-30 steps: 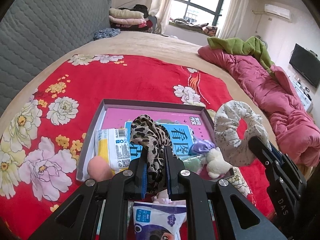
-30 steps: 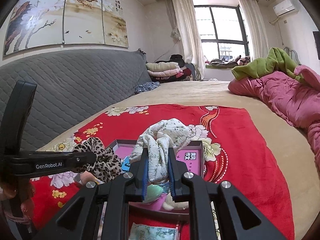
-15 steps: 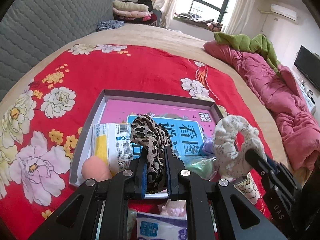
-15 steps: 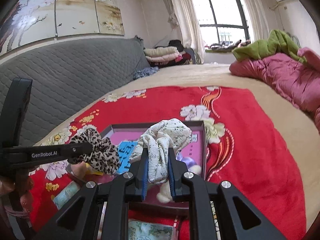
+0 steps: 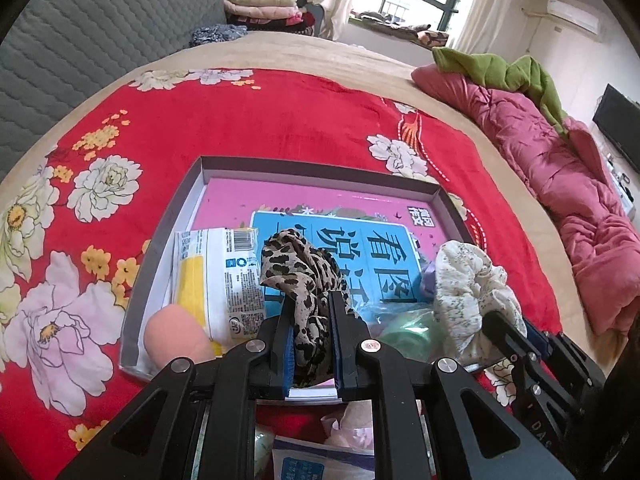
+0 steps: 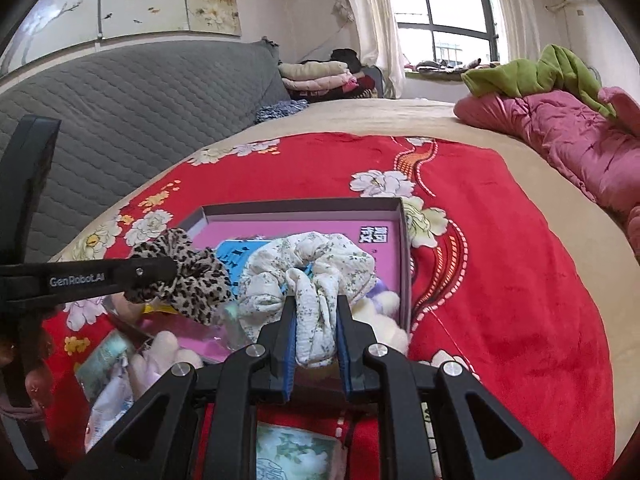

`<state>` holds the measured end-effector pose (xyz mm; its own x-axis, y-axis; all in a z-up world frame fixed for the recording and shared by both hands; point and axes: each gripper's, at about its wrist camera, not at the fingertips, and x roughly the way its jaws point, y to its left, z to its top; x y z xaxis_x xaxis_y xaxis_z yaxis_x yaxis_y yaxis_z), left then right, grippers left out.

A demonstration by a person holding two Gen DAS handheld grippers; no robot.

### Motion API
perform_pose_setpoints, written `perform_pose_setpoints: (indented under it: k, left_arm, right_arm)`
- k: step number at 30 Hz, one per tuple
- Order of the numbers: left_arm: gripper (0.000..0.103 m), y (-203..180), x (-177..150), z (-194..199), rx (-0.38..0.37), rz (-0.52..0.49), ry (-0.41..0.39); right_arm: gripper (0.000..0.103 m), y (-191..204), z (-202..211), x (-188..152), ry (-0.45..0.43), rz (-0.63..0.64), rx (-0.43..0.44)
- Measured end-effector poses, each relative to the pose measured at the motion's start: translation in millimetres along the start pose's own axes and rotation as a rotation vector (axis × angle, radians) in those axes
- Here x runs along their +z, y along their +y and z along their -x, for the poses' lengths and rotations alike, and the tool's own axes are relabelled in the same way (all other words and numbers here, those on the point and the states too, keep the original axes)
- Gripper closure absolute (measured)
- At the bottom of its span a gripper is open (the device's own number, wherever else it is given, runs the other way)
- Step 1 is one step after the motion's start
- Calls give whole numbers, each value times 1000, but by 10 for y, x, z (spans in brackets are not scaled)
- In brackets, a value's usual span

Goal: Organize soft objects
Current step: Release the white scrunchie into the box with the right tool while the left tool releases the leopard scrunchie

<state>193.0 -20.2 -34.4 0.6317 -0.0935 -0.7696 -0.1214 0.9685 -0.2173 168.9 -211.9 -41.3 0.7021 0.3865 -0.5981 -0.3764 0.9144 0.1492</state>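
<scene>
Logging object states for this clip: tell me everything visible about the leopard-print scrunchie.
The leopard-print scrunchie is a ring of thin, gathered fabric, tan with black and brown spots, crumpled into loose folds. The left tongs are shut on its lower part, so it bunches up above the blue pads. It hangs over the near part of the grey tray, above a blue-and-pink book, close beside the white floral scrunchie in the right tongs; whether the two touch cannot be told.

Right hand-held gripper point(image 6: 316, 320) pinches floral scrunchie point(image 6: 312, 268) (over tray point(image 6: 404, 248)).
</scene>
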Motion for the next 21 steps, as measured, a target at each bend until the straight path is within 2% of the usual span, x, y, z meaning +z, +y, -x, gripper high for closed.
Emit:
perform_pose_setpoints:
  k: [13, 21]
  left_arm:
    - [88, 35, -83, -100, 19, -15, 36]
    - [88, 62, -115, -128, 39, -21, 46]
  right_arm:
    - [82, -97, -3, -15, 5, -34, -13]
    - [70, -130, 40, -5, -12, -51, -17]
